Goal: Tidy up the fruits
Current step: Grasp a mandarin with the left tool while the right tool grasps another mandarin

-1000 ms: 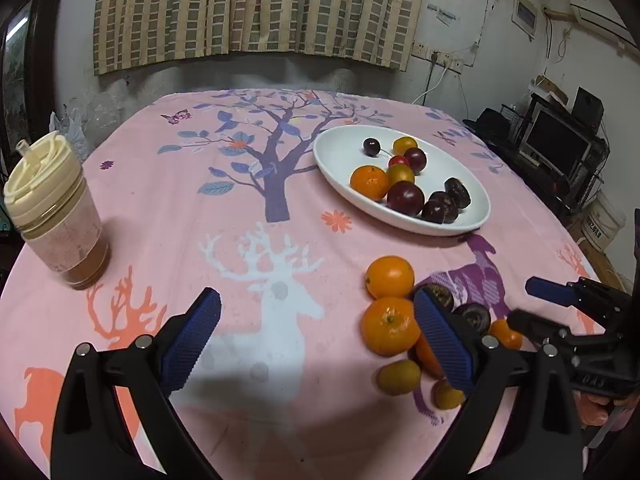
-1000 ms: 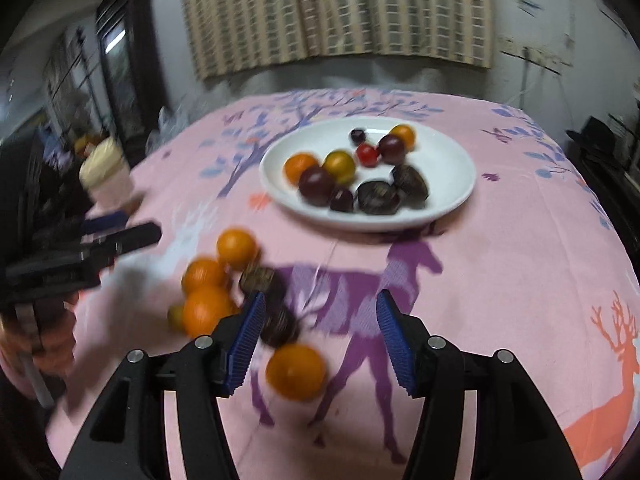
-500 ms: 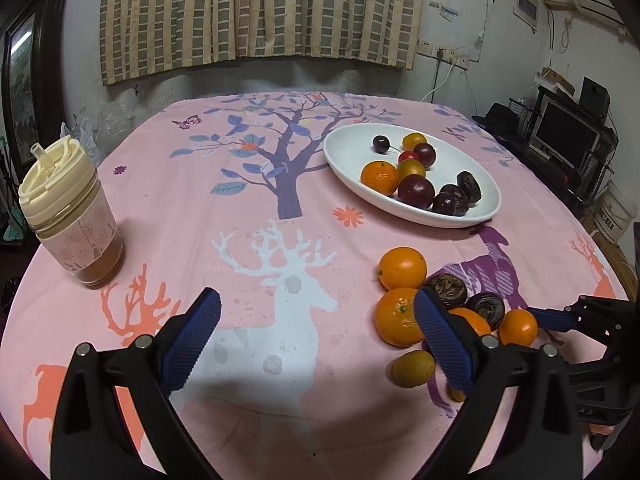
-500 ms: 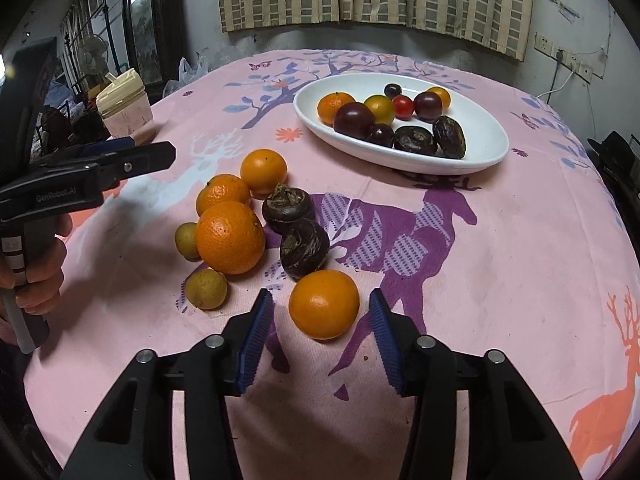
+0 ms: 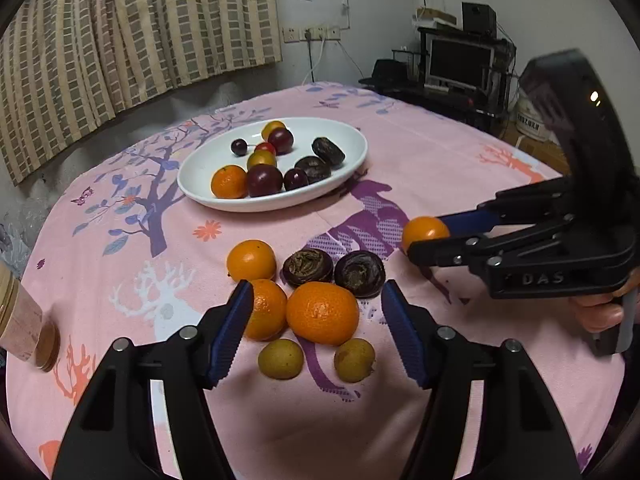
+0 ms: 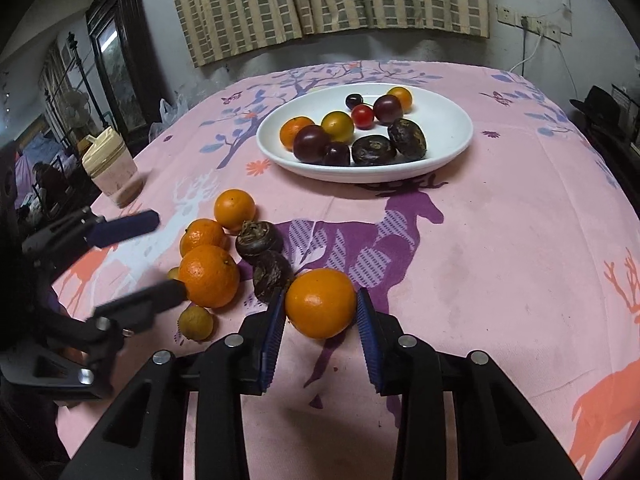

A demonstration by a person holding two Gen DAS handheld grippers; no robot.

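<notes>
One orange (image 6: 321, 303) between right gripper (image 6: 321, 320) jaws, round, no long axis.

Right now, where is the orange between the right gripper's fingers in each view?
Left wrist: orange at right of centre, at the right gripper's tips.
Right wrist: low centre, between the blue pads.
Shared landmark: white plate, beyond it in both.

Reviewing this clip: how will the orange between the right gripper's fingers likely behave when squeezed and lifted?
The orange is round, so it would probably roll if the right gripper nudges it off-centre. Its dimpled peel likely grips the ribbed fingers well. It looks firm enough for a moderate squeeze.
</notes>
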